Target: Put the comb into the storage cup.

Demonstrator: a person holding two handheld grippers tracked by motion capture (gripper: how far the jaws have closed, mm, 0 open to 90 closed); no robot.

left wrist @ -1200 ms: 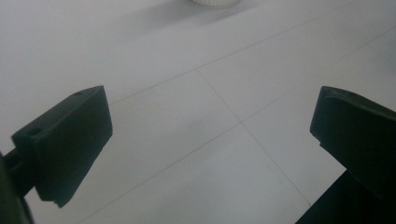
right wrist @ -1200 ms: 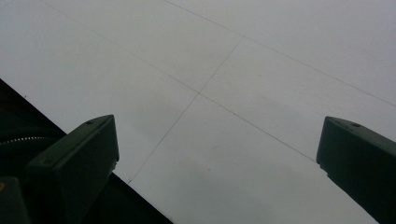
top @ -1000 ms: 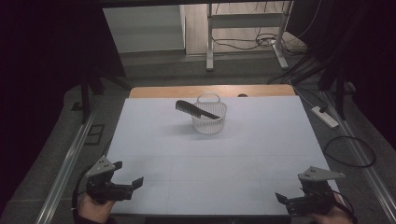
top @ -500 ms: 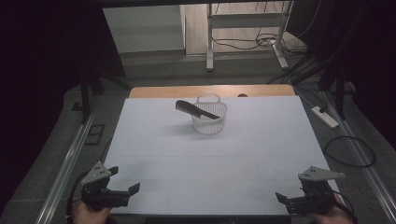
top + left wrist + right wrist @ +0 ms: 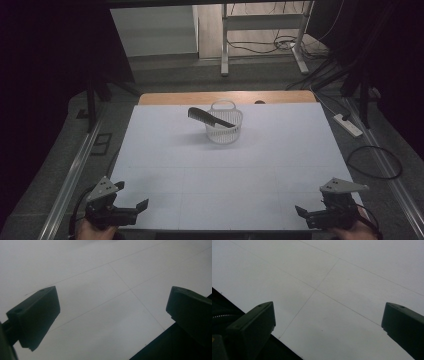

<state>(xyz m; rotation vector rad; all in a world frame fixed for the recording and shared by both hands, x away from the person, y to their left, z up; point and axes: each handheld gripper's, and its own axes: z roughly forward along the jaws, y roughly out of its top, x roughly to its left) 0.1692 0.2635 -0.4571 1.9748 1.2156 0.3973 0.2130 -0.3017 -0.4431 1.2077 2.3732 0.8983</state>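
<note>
A black comb (image 5: 210, 118) lies across the rim of a small white slotted basket (image 5: 224, 131) at the far middle of the white table (image 5: 260, 165). My left gripper (image 5: 141, 206) rests at the near left corner, open, with nothing between its jaws. My right gripper (image 5: 301, 213) sits at the near right corner, also open and empty. In the left gripper view the wide-apart jaws (image 5: 112, 317) frame bare white tabletop and its dark front edge. The right gripper view shows the same, its jaws (image 5: 327, 325) spread over the white surface.
A wooden strip (image 5: 225, 97) runs along the table's far edge. Metal rails (image 5: 70, 180) flank the table on both sides. A power strip (image 5: 349, 125) and cables lie on the floor to the right, and a white desk frame (image 5: 225, 45) stands beyond.
My left gripper has drawn back toward the near edge and a little left. The right gripper, the comb and the basket have stayed put.
</note>
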